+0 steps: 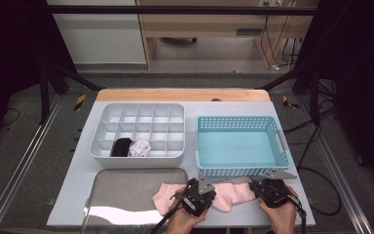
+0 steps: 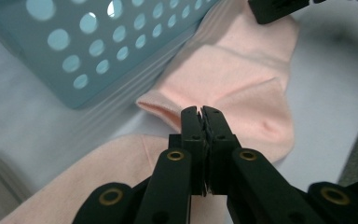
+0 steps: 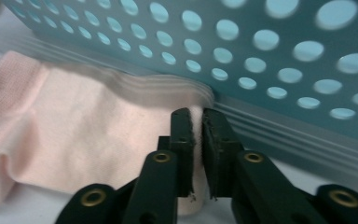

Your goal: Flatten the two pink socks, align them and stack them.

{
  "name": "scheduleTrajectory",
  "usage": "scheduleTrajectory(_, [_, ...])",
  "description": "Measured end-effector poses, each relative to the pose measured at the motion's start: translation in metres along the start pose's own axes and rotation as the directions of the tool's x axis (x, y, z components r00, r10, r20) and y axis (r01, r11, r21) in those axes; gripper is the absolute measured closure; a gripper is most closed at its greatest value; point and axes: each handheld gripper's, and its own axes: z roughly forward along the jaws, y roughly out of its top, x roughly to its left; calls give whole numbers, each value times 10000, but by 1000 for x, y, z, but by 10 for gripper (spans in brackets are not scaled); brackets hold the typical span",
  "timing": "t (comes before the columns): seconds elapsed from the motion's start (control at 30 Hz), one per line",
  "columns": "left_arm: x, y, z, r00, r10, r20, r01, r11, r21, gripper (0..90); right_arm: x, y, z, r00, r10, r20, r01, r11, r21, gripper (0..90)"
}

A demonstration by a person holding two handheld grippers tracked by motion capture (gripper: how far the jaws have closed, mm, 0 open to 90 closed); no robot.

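Both the left gripper (image 2: 202,112) and the right gripper (image 3: 196,114) have jaws clamped on the pink sock (image 1: 224,192), apparently holding it spread for folding.

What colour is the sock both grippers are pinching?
Pale pink sock, plain with no pattern; clearest in the left gripper view.

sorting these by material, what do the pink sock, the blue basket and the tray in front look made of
Pink sock: soft knit fabric, probably cotton blend; matte, with creases and a ribbed cuff.
Blue basket: moulded plastic by its look; rigid, slightly glossy walls with even round holes.
Tray: likely metal; grey, with a bright mirror-like reflection.
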Motion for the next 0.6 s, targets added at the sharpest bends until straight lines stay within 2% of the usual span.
scheduleTrajectory(0.13, [3,2,-15,9995,-48,313,59,9993,-375,876,3,4,-14,10000,47,-45,-49,9993,-368,851])
scheduleTrajectory(0.33, [15,3,-47,9992,28,391,2,9971,-767,877,13,11,-32,9992,-72,-390,31,9947,-1031,851])
scheduleTrajectory(0.47, [29,-7,-71,9995,-42,304,68,9962,-868,876,28,16,-33,9958,-327,-860,221,9923,-1222,850])
scheduleTrajectory(0.6, [44,-19,-88,9995,-215,231,236,9953,-936,876,49,24,-27,9885,-649,-1362,470,9903,-1305,850])
